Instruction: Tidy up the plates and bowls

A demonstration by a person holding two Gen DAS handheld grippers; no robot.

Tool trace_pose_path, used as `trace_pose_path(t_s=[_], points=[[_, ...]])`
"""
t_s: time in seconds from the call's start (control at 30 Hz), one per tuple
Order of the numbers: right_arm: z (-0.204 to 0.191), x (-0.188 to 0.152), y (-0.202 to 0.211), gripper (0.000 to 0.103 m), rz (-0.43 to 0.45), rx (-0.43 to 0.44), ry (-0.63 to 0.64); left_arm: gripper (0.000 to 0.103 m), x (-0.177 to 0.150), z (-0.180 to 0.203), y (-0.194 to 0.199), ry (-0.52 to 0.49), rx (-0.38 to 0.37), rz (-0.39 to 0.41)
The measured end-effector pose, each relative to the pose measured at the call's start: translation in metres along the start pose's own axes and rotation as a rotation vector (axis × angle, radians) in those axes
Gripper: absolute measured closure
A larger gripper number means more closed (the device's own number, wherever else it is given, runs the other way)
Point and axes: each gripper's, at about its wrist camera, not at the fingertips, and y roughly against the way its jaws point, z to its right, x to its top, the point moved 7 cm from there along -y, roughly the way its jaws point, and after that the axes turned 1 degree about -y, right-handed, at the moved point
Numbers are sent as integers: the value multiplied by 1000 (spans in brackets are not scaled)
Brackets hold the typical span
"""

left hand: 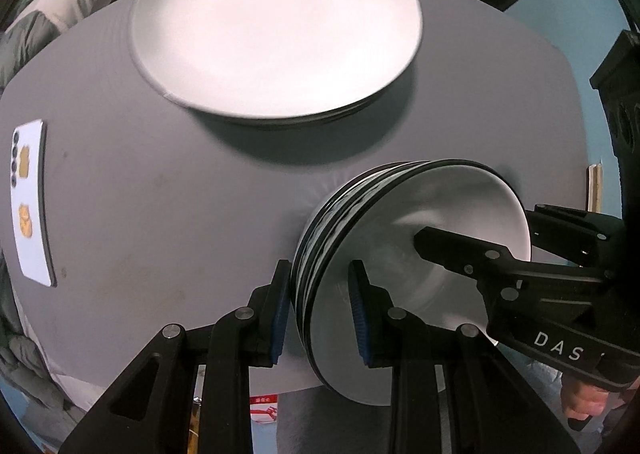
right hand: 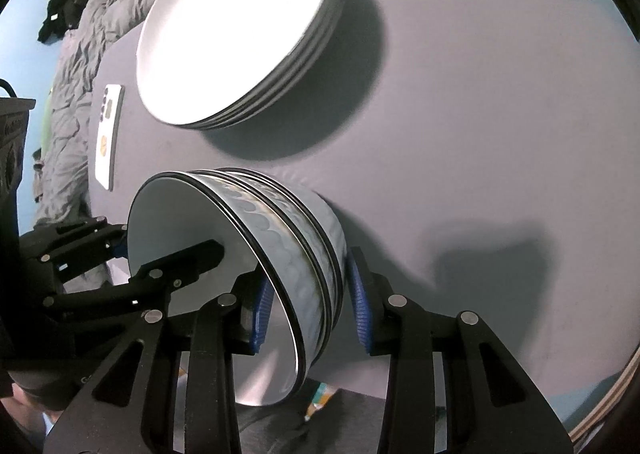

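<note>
Two grippers, left & right, are each pinching opposite rims of the bowl stack, w/ jaws narrow, sharing its weight near the plates.

Both grippers clamp a stack of bowls above a grey table, the left gripper on its near wall, white plates beyond.

A lived-in home room, likely a bedroom, suggested by a rumpled grey duvet at nine o'clock, clothes piled at ten o'clock, a smartphone left on the grey table, blue walls
</note>
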Motion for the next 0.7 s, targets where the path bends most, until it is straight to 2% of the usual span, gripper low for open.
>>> trace_pose_path(t_s=[0.13,0.33,0.43,0.5,0.7], points=[[-9,-4,-4,68,3,3,-5,76,-5,-11,2,6,-9,9],[-9,-11,-2,69,23,-7,-25,82,8,9,-3,-15,-29,16],[-2,-17,4,75,40,1,-60,83,8,11,-3,-31,-34,25],[3,-20,7,84,43,5,-90,84,7,12,-3,-43,-41,34],[2,-32,5,84,26,-8,-85,84,0,7,-6,-83,-50,29]])
